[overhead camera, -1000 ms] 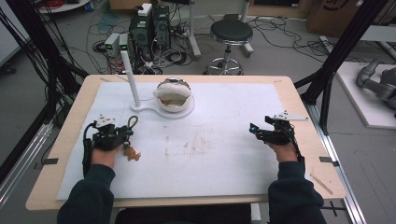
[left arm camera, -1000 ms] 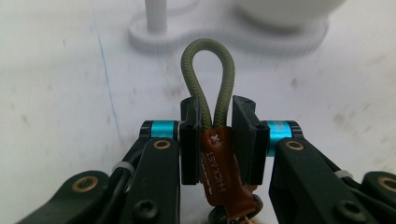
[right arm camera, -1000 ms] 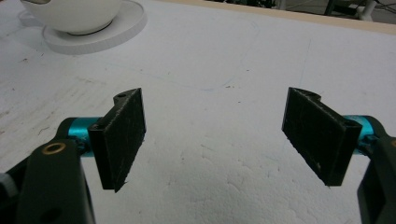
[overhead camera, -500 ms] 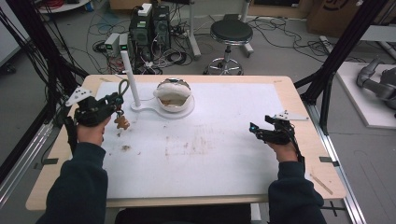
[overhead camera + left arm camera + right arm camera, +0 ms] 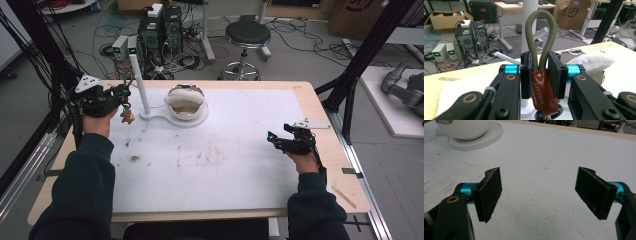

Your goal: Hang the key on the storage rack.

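My left gripper [image 5: 121, 94] [image 5: 540, 66] is shut on a keychain: an olive-green rope loop [image 5: 533, 32] with a brown leather tag [image 5: 543, 93] hanging below the jaws. In the high view the tag [image 5: 127, 116] dangles just left of an upright white post [image 5: 139, 80] at the table's far left. The loop stands right in front of the post [image 5: 530, 4] in the left gripper view. My right gripper [image 5: 275, 140] [image 5: 541, 192] is open low over the white mat [image 5: 225, 160] at the right, with nothing between its pads.
The post rises from a flat white base [image 5: 155, 116] that also carries a white bowl-like shell [image 5: 186, 101] [image 5: 464, 128]. Brown stains mark the mat [image 5: 544, 152]. Black frame struts stand at both sides of the table; a stool and electronics sit beyond it.
My left gripper has lifted from the near-left of the mat and travelled away and left to beside the post, carrying the keychain. The right gripper has stayed still and open.
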Available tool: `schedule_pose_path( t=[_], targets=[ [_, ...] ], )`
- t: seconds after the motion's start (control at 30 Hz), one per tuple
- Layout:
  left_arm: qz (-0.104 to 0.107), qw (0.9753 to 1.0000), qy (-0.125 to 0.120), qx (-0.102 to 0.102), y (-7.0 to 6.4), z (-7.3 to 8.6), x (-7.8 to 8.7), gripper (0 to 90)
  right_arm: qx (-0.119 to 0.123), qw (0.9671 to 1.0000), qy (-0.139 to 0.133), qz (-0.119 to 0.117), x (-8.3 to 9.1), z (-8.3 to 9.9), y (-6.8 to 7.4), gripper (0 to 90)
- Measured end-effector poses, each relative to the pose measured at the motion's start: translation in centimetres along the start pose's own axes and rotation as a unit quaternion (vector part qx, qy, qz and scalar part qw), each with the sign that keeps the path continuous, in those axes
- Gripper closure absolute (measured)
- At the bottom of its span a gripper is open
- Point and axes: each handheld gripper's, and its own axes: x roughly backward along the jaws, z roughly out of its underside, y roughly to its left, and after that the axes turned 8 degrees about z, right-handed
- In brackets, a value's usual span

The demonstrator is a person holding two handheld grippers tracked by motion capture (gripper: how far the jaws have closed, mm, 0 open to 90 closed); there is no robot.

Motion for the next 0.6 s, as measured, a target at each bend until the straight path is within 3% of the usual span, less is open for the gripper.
schedule_pose_path(
  t=[0.13,0.2,0.33,0.47,0.6],
  targets=[
    [0.003,1.0000,0.003,-0.008,-0.4,0.0,-0.1,73.3,0.002,1.0000,0.000,-0.001,0.0,0.0,0.0,21.8],
    [-0.005,0.9997,0.025,-0.008,-0.4,0.2,-0.6,73.3,0.000,1.0000,0.003,-0.001,0.0,0.0,0.0,21.9],
    [-0.012,0.9991,0.041,0.001,0.1,0.6,-1.2,73.3,0.001,1.0000,0.001,-0.001,-0.1,0.0,0.1,21.8],
    [-0.014,0.9989,0.044,0.000,0.3,0.8,-1.8,73.0,0.002,1.0000,0.002,-0.002,-0.1,0.0,0.0,21.8],
    [-0.003,0.9992,0.040,0.007,0.6,1.1,-2.3,70.1,0.003,1.0000,0.002,-0.001,-0.1,0.0,0.1,21.9]
  ],
)
